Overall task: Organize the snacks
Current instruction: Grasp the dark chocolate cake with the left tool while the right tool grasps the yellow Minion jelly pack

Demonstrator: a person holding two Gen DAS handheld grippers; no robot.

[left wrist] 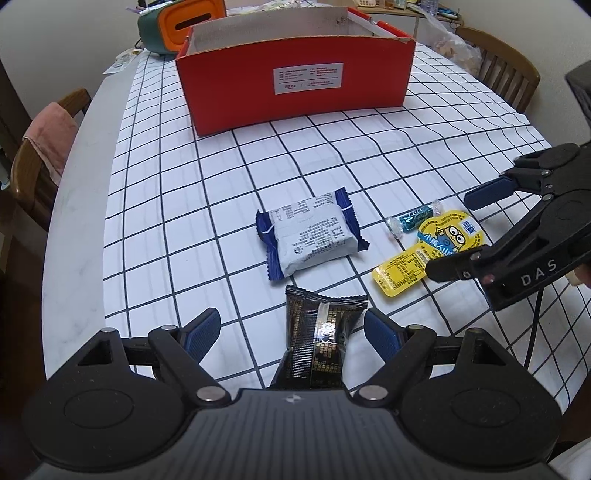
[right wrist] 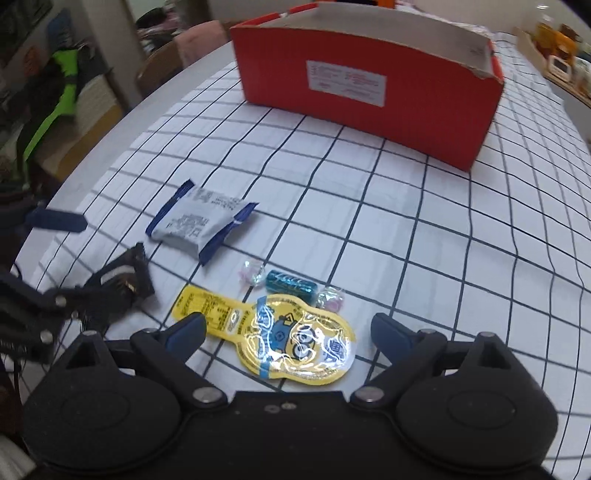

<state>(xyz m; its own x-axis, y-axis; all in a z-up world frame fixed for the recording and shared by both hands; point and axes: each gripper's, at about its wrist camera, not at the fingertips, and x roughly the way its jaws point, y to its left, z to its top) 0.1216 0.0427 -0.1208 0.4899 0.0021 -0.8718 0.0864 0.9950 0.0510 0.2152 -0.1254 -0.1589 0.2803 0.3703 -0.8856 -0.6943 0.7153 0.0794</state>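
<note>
An open red cardboard box point(left wrist: 295, 85) point(right wrist: 369, 85) stands at the far side of the checked tablecloth point(left wrist: 184, 192). A black snack packet point(left wrist: 321, 332) point(right wrist: 122, 277) lies between the fingers of my left gripper point(left wrist: 291, 330) point(right wrist: 62, 258), which is open; the pads stand clear of it. My right gripper point(right wrist: 288, 326) point(left wrist: 467, 229) is open over a yellow cartoon-printed packet point(right wrist: 295, 332) point(left wrist: 424, 247), not touching it. A blue-and-white wrapped snack point(left wrist: 312, 236) point(right wrist: 199, 225) lies mid-table. A teal twist-wrapped candy point(left wrist: 413, 218) point(right wrist: 291, 282) sits right behind the yellow packet.
An orange-and-green tissue box point(left wrist: 181, 26) stands behind the red box at the left. Wooden chairs point(left wrist: 506, 62) flank the table; the left chair point(left wrist: 37, 166) carries a pink cloth. A clear plastic bag point(left wrist: 454, 48) lies at the far right. Bare tabletop point(left wrist: 85, 184) runs along the cloth's left side.
</note>
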